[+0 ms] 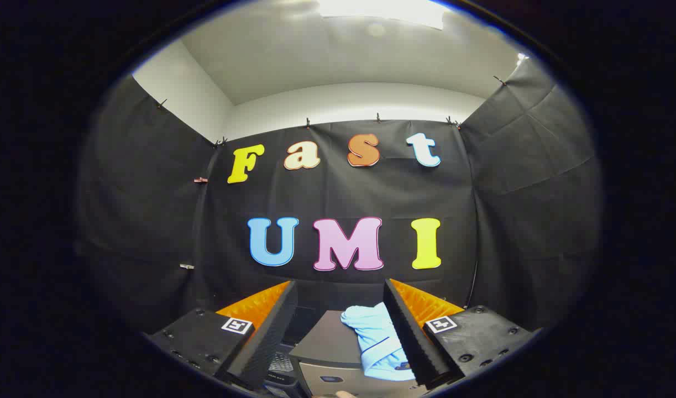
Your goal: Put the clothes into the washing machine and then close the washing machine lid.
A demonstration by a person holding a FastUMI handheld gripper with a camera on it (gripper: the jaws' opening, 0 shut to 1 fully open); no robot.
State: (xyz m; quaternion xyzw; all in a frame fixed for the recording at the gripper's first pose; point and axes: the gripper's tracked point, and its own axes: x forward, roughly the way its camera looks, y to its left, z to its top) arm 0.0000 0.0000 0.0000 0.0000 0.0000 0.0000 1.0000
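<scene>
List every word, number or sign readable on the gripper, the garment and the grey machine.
None can be read.
On the gripper, fingers open with the garment between them: two square black-and-white markers, patterns without words.
On the light blue garment: a small dark emblem, too small to read.
On the grey machine: a small dark front mark, too blurred.

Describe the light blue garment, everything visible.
The light blue garment looks like soft, thin fabric, crumpled into folds, with a dark piped line running along one edge and a small dark mark near its lower end. It lies draped on the grey top of the washing machine, hanging over its front edge. It sits between the open jaws of the gripper, close beside the right one, which hides part of it; whether that jaw touches it cannot be told. Its garment type is unclear.
</scene>
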